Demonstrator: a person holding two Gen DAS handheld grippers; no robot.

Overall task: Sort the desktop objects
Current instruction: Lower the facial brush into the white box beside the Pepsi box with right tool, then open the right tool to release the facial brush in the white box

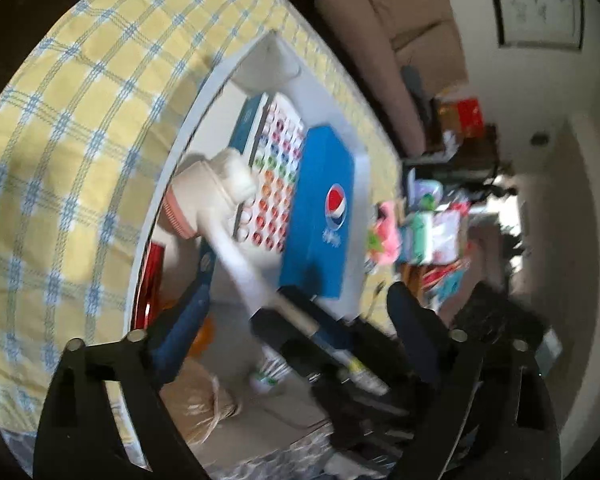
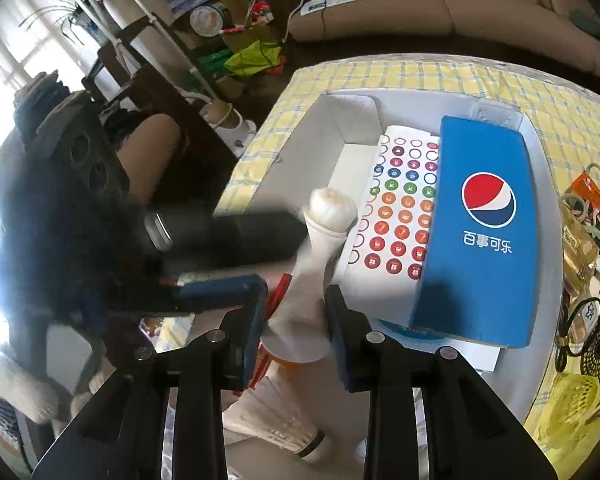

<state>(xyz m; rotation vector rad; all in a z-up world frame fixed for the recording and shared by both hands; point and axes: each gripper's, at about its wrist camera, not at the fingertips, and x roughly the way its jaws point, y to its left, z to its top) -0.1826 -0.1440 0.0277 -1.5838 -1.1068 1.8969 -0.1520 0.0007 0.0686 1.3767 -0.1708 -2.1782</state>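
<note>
In the right wrist view we see, from left to right, the left gripper (image 2: 220,292) (its jaws blurred, we cannot tell), then the right gripper (image 2: 296,332) clamped on a white figurine (image 2: 320,248) at lower centre, over the white box (image 2: 300,152) beside the blue Pepsi box (image 2: 484,232).

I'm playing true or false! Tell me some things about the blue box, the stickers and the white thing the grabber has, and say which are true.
1. The blue Pepsi box lies inside the white tray. True.
2. The sticker sheet shows only black dots. False: the dots are many colours.
3. The right gripper has a white bottle-shaped thing between its fingers. True.
4. The tablecloth is plain red. False: it is yellow with blue checks.
5. A shuttlecock lies below the right gripper. True.
</note>
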